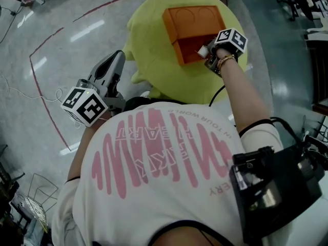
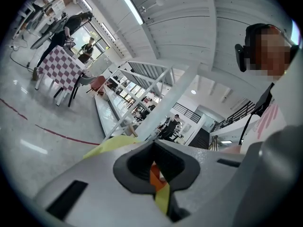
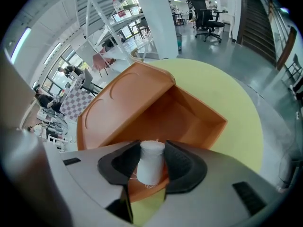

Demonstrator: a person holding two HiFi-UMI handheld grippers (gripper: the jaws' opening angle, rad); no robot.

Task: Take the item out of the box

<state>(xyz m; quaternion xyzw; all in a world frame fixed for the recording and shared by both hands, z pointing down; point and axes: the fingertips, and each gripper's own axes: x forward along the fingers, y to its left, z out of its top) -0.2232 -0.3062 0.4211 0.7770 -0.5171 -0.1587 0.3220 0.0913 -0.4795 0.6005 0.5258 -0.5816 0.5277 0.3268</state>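
An orange box (image 1: 192, 24) lies open on a round yellow table (image 1: 154, 50); its lid (image 3: 123, 103) is swung back beside the hollow tray (image 3: 194, 119). My right gripper (image 1: 206, 54) points steeply down at the tray's near edge. It is shut on a small white spool (image 3: 150, 162) with loose thread, which stands upright between the dark pads (image 3: 182, 167). The spool (image 1: 203, 50) shows as a white stub in the head view. My left gripper (image 1: 115, 60) is held level off the table's left side, jaws together, with nothing in it (image 2: 158, 174).
A red line (image 1: 46, 86) runs across the glossy floor left of the table. A wire basket (image 1: 41, 188) sits low at the left. A checkered table (image 2: 59, 67) and an office chair (image 3: 208, 18) stand far off. The person's torso fills the foreground.
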